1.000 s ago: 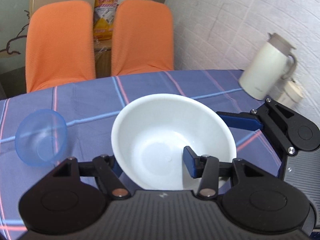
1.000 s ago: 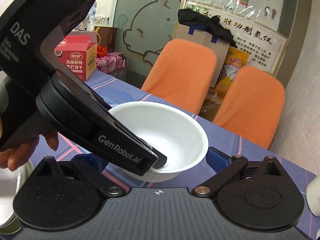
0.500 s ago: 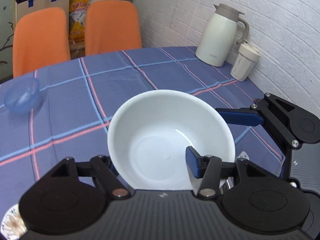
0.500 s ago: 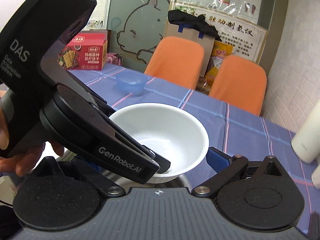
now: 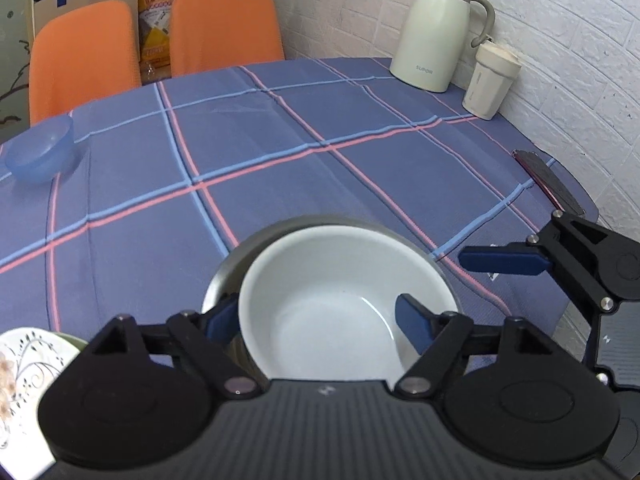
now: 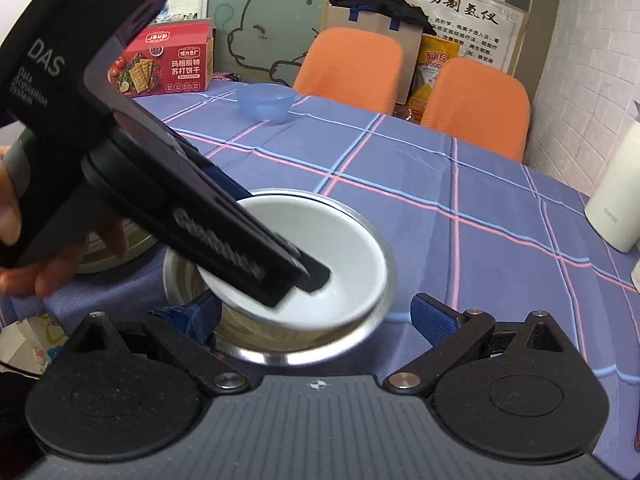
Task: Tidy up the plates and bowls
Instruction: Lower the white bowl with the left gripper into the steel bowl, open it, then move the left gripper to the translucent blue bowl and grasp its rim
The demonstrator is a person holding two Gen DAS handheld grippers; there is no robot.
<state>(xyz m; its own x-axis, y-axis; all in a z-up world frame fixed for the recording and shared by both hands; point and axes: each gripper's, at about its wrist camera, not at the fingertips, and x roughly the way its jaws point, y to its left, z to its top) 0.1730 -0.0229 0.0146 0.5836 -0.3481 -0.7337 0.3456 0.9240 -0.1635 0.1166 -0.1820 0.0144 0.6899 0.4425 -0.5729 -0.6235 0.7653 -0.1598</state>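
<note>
Left wrist, left tongs [image 5: 320,320] gripping white bowl [image 5: 344,304], now lowered into steel bowl [image 5: 224,276], right tongs [image 6: 320,312] spread

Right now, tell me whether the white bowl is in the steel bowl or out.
In, tilted: the white bowl sits inside the steel bowl's rim, gripped by the left gripper.

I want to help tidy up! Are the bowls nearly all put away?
Not yet. The left gripper holds the white bowl, tilted, partly down inside the steel bowl. The right gripper is open and empty. The blue bowl sits alone across the table, and a patterned plate waits nearby.
</note>
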